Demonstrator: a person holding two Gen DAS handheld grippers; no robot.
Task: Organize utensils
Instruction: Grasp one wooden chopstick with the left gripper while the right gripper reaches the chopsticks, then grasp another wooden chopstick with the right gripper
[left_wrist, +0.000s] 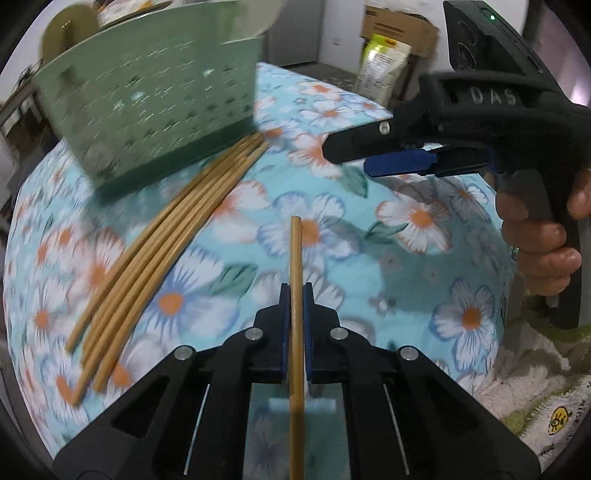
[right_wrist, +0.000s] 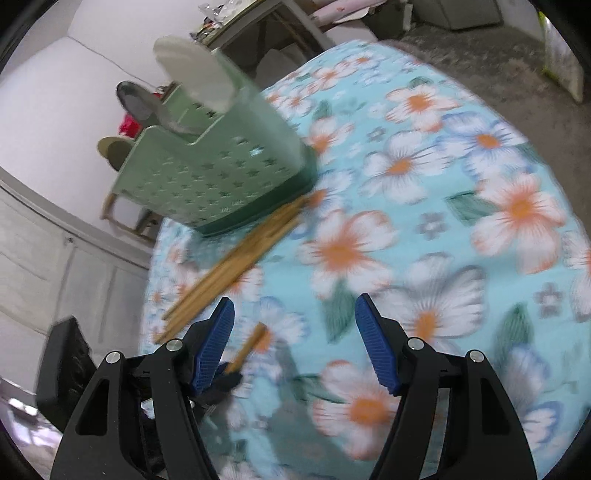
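My left gripper (left_wrist: 296, 290) is shut on a single wooden chopstick (left_wrist: 296, 258) and holds it above the floral tablecloth (left_wrist: 406, 221). Several more chopsticks (left_wrist: 159, 243) lie in a bundle on the cloth, their tips against a green perforated utensil holder (left_wrist: 147, 110). My right gripper (right_wrist: 293, 310) is open and empty above the cloth; in the left wrist view it (left_wrist: 351, 157) hovers at upper right. In the right wrist view the holder (right_wrist: 221, 166) stands far left, the bundle (right_wrist: 236, 266) in front of it, and the held chopstick's tip (right_wrist: 251, 345) shows beside my left finger.
White and dark plates (right_wrist: 195, 74) stand in the holder. The table edge drops to a carpet (right_wrist: 480, 55) at the far right. A cardboard box (left_wrist: 399, 33) and a packet (left_wrist: 380, 62) sit beyond the table. A towel (left_wrist: 535, 387) lies at lower right.
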